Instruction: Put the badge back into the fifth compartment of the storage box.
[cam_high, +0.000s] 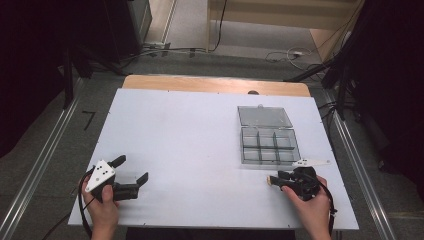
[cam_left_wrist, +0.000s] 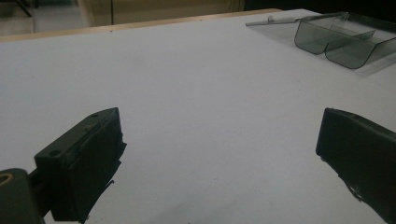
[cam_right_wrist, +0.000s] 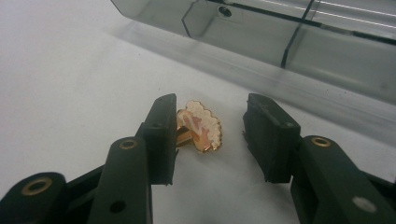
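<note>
White table top (cam_high: 200, 145) with a wooden edge strip (cam_high: 215, 84) at 12 o'clock; grey floor (cam_high: 240, 42) beyond, carrying loose cables (cam_high: 287, 54) at 1 o'clock, metal rails (cam_high: 37, 165) at 9 and 3 o'clock, dark stands (cam_high: 75, 60) at 10 o'clock.

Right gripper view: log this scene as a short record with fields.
item: small gold pin, white and pink face, lying on the white table
right tool: jaws either side of the pin; left jaw at its edge, right jaw apart from it, not clamped
box: clear grey divided box just beyond the pin, lid open
left tool: open, nothing between the jaws, resting near the table's left front
likely next: close on the pin
</note>
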